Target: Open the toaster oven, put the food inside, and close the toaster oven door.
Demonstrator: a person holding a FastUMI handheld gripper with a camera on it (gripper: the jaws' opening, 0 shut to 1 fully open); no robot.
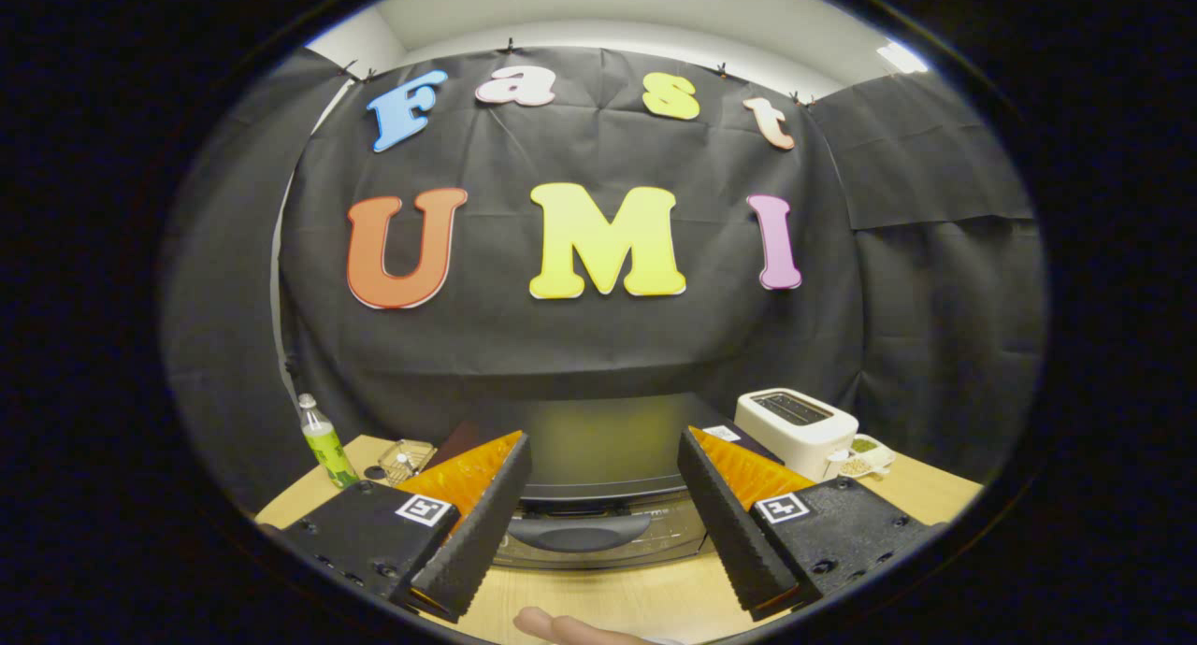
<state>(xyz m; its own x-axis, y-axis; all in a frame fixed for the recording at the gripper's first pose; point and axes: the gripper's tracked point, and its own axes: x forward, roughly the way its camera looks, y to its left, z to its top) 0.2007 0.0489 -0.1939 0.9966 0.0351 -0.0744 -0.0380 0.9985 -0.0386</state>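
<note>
A: what's around the toaster oven point(598, 495)?
B: green bottle point(326, 451) way off its left, white pop-up toaster point(797, 428) to its right.
A: gripper point(603, 463)?
B: fingers spread wide, gripping nothing, oven door handle point(578, 532) sits between them, door looks closed.

Your gripper point(603, 458) with spread, ridged fingers faces the glossy dark metal toaster oven point(598, 495) at lower centre; matt pale wooden table point(636, 598) below; smooth white plastic toaster point(795, 430) at lower right.
</note>
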